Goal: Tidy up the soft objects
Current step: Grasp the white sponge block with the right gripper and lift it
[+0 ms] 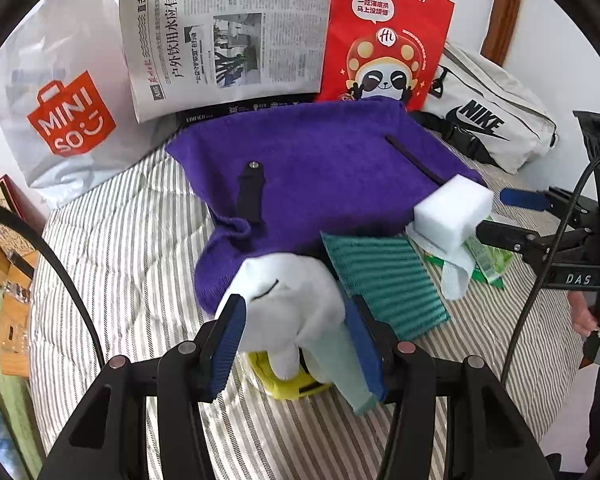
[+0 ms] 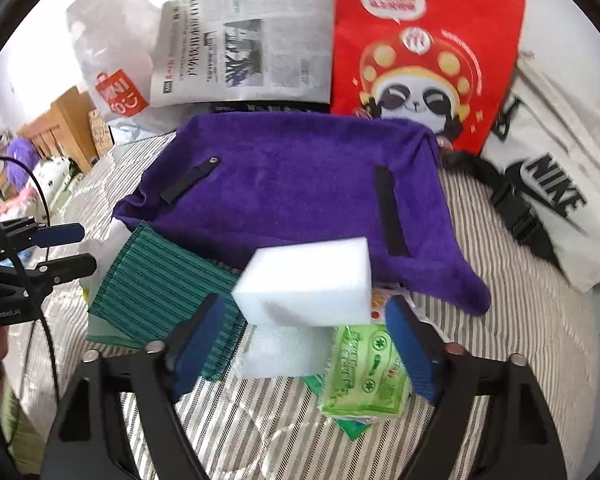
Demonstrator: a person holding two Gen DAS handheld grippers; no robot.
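A purple towel (image 1: 320, 168) with black straps lies on the striped bed; it also shows in the right wrist view (image 2: 292, 192). My left gripper (image 1: 296, 344) is shut on a white soft toy (image 1: 288, 300) above a yellow object (image 1: 292, 384). My right gripper (image 2: 304, 344) has a white sponge block (image 2: 308, 280) between its fingers; the sponge looks blurred and sits high at the fingertips, so the hold is unclear. In the left wrist view the sponge (image 1: 452, 212) is at that gripper's tips. A green ribbed cloth (image 1: 384, 280) lies by the towel.
A green tissue pack (image 2: 364, 368) and a white cloth (image 2: 284, 352) lie under the right gripper. Behind the towel stand a Miniso bag (image 1: 64, 108), a newspaper (image 1: 228, 36) and a red paper bag (image 1: 384, 36). A white Nike bag (image 1: 492, 120) lies at right.
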